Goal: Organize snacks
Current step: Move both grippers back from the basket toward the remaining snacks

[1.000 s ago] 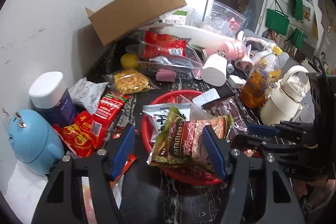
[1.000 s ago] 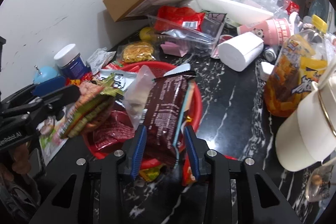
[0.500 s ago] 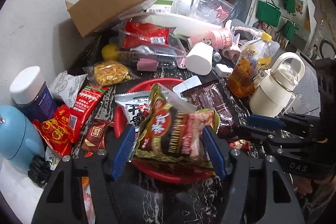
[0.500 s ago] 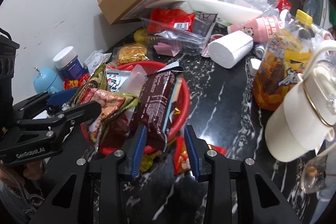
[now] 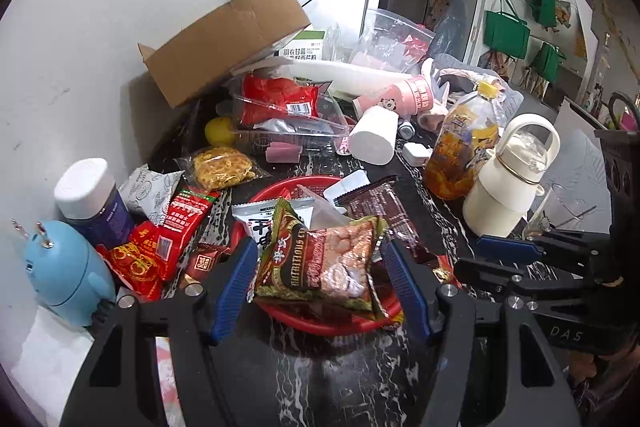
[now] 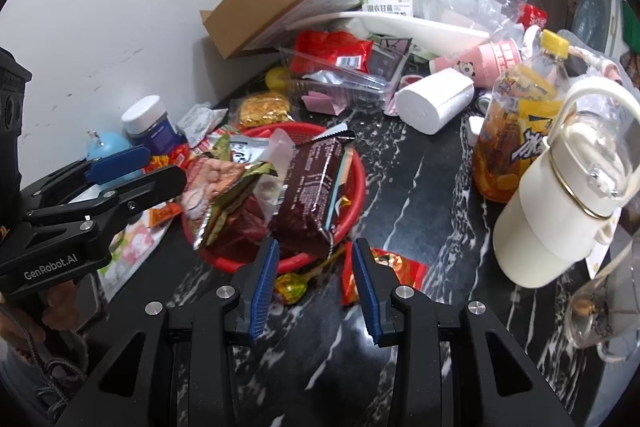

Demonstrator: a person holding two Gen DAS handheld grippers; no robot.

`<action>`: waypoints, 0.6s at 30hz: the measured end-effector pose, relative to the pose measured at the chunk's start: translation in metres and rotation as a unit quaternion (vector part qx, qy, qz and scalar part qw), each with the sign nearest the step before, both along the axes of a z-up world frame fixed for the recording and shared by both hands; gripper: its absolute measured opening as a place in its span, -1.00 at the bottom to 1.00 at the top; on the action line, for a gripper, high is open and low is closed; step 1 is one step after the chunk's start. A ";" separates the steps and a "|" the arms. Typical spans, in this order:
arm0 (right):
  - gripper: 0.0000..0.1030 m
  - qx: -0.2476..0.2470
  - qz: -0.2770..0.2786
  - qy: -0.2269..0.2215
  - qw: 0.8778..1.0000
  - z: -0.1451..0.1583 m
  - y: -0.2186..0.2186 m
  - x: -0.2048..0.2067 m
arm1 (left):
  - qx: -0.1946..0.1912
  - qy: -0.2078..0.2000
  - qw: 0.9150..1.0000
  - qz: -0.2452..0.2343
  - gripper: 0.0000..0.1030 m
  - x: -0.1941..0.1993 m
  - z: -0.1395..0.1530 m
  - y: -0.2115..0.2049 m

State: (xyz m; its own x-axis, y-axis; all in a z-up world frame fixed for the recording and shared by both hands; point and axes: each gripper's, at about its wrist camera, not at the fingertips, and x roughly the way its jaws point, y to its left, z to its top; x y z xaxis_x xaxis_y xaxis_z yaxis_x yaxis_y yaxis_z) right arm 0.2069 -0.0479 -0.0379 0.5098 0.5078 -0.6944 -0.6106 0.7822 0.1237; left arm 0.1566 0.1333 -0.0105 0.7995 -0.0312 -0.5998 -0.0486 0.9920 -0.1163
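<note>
**Left wrist view.** The left gripper (image 5: pixel 320 287) was pinching the crinkled green-and-pink foil snack packet (image 5: pixel 320 259) across its width, one blue pad on each side edge. A second earlier the packet lay lower against the heap. Here it stood raised and square to the camera, over the near rim of the round red plastic basket (image 5: pixel 304 183). The basket and the clutter behind it had dropped back in the picture, so I judged the gripper had lifted and drawn away with its load. The right gripper (image 5: pixel 516 259) showed at the right edge, beside the basket.

**Right wrist view.** The right gripper (image 6: pixel 316 279) stood with its jaws partly apart, much as a second before. The long dark brown wrapped snack bar (image 6: pixel 312 195) had then sat deep between the pads. Here only its lower end reached the pad tips, with its upper end leaning on the basket's contents. I could not tell whether the pads pressed on it. The left gripper (image 6: pixel 152 175) held the green-and-pink packet (image 6: pixel 224 195) tilted above the basket rim (image 6: pixel 356 167).

**Finding.** One packet was clear of the heap and ready to be placed. The grip on the brown bar was doubtful. Loose sweets remained on the black marbled countertop (image 6: pixel 420 187), so the sorting was unfinished.
</note>
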 end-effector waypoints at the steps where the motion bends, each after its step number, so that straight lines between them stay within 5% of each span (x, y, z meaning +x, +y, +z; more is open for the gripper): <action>1: -0.27 0.001 -0.001 -0.002 1.000 0.002 -0.001 -0.002 | 0.002 -0.001 1.000 0.000 0.27 -0.003 0.003 -0.002; 18: -0.03 0.029 -0.046 -0.054 0.997 0.051 -0.060 -0.074 | 0.048 -0.042 0.998 -0.024 0.27 -0.070 0.054 -0.055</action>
State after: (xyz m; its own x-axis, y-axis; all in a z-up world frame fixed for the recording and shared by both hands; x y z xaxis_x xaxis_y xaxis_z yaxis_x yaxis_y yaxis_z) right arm 0.1326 -0.1078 0.0128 0.6258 0.4934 -0.6041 -0.5488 0.8289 0.1086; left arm 0.0861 0.0778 0.0436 0.8460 -0.0154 -0.5329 0.0046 0.9998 -0.0215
